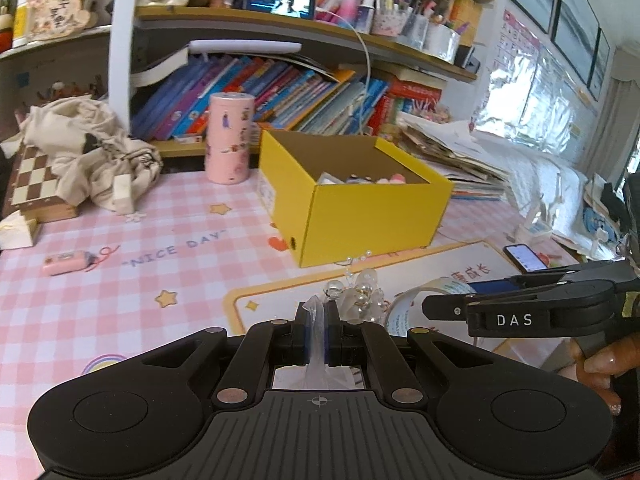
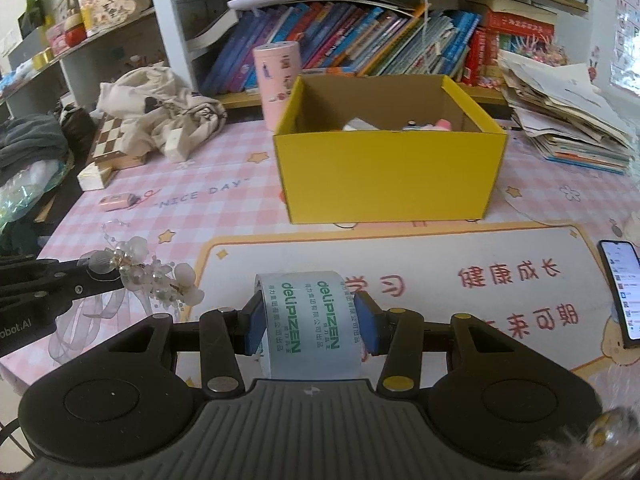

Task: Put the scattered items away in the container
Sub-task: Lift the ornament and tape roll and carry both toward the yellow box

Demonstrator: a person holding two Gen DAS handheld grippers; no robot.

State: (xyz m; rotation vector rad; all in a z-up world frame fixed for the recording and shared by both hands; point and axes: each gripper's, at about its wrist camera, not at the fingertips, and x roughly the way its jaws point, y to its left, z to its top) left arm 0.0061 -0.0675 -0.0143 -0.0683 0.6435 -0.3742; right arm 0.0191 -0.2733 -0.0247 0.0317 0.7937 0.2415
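**Both grippers loaded, yellow box ahead**

At the far left of the pink checked tablecloth lies a small pink item, near the printed words NICE DAY, with a chessboard and crumpled beige cloth behind it; the left gripper has its pads pressed together on the sheer ribbon of a pearl hair ornament, whose beads and petals stick out past the fingertips; behind stands a pink cylindrical tin, just beside the open yellow box, which sits on the cloth below the bookshelf and already holds a few small things; the right gripper is clamped on a roll of tape printed in green, its blue pads against the roll's two flat sides, above the white desk mat; a lit phone lies at the mat's right edge.
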